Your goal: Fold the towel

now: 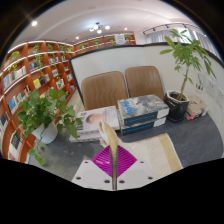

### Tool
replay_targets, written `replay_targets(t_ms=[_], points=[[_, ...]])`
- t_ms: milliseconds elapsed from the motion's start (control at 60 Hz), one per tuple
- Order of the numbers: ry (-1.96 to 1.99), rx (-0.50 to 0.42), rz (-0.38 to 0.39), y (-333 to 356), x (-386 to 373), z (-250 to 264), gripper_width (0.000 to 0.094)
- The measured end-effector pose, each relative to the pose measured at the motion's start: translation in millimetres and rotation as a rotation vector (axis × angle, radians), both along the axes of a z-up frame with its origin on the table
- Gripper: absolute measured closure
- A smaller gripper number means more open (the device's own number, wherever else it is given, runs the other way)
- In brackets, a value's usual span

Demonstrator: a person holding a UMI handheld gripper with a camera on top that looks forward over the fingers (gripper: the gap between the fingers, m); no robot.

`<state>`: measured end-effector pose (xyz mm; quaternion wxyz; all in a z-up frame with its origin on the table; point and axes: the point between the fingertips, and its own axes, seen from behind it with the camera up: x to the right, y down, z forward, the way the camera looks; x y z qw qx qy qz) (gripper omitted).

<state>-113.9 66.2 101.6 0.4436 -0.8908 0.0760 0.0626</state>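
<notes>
Looking forward over a room lined on the left with tall wooden bookshelves [35,70], packed with books and curving back along the far wall. Closer in, a white wall panel [120,58] standing behind a grey table [195,135].

Tucked between panel and table, two brown chairs side by side: left chair [103,88] and right chair [145,80], backs upright.

Flanking the tabletop, two potted plants: a tall leafy one [185,55] at the right end in a dark pot, and a bushier green one [45,108] at the left end in a white pot.

Between the plants, in front of the chairs, a stack of books [142,110] lying flat, with a lower, pale box-like item [93,122] just to its left, near the bushy plant's leaves.

Nearest of all, a cream towel [150,155] lying at the fingers, spread over the right side and rising in a narrow upright fold between them, well short of the stack of books.

Working at that fold, the gripper [113,150]: magenta pad [107,160] showing on the left finger, right finger hidden under cloth. Cannot tell whether wide, narrow or pinching the towel.
</notes>
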Motion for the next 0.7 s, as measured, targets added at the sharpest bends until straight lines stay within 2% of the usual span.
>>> replay_targets(t_ms=[83, 217, 250, 267, 300, 317, 333, 350, 383, 433, 517, 700], points=[[-0.048, 0.000, -0.055, 0, 56, 1, 0.0906], [-0.089, -0.032, -0.124, -6, 134, -24, 0.0885], [-0.105, -0.050, -0.130, -9, 153, -36, 0.0794], [-0.115, -0.060, -0.134, -10, 162, -41, 0.0670], [-0.142, -0.069, -0.133, -11, 178, -50, 0.0508], [-0.155, -0.070, -0.130, -12, 186, -54, 0.0470], [-0.168, -0.071, -0.130, -12, 193, -58, 0.0347], [-0.177, -0.075, -0.131, -13, 199, -63, 0.0327], [-0.175, -0.082, -0.124, -15, 209, -70, 0.0254], [-0.133, -0.079, -0.104, -19, 214, -71, 0.0192], [-0.088, -0.054, -0.045, -32, 214, -47, 0.0081], [-0.091, 0.039, 0.142, -92, 203, 42, 0.0080]])
